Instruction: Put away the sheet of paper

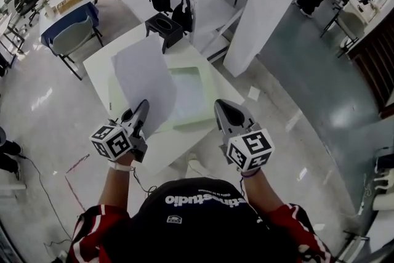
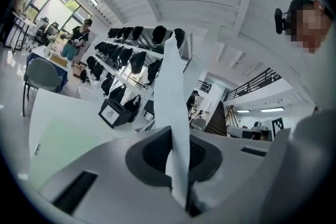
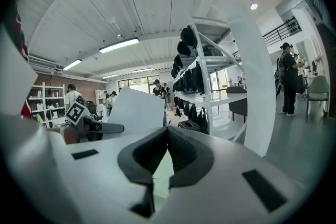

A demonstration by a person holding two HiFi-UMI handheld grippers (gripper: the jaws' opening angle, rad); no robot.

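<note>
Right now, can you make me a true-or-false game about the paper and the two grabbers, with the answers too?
1. The left gripper is pinching the sheet of paper. True.
2. The right gripper is holding the paper too. False: its jaws are closed on nothing.
3. The paper lies flat inside the green tray. False: it sticks up from the left gripper's jaws, over the tray.
4. A black box stands at the far corner of the white table. True.
</note>
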